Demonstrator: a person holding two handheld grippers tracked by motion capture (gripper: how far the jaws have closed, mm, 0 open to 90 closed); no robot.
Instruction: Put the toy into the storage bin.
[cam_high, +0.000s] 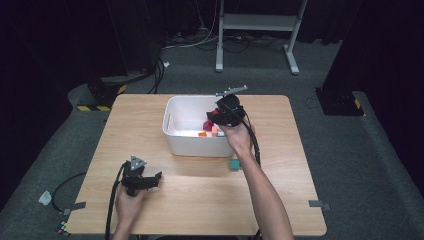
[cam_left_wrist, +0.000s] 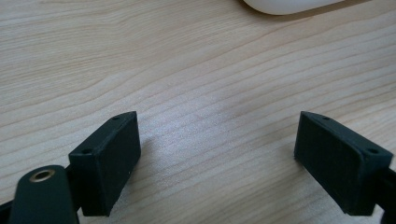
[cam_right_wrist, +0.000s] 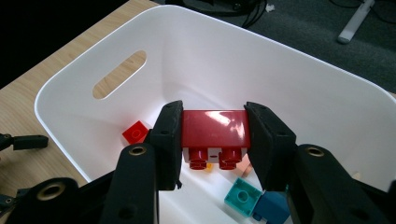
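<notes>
Jaws of the right gripper (cam_right_wrist: 214, 135) are clamped on a dark red toy brick (cam_right_wrist: 215, 128), held studs-down above the inside of the white bin (cam_right_wrist: 289, 79); its own view reveals red, teal and blue bricks on the bin floor. The left gripper (cam_left_wrist: 217, 154) rests low over the bare wooden surface (cam_left_wrist: 187, 60), jaws wide apart and holding nothing. In the high view a teal brick (cam_high: 234, 164) lies on the surface just outside the bin's near wall.

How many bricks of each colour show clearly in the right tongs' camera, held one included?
Red: 2, the held red brick in the right tongs and a small red brick in the white bin.
Teal: 1, the teal brick.
Blue: 1, the blue brick.
Total: 4.
</notes>
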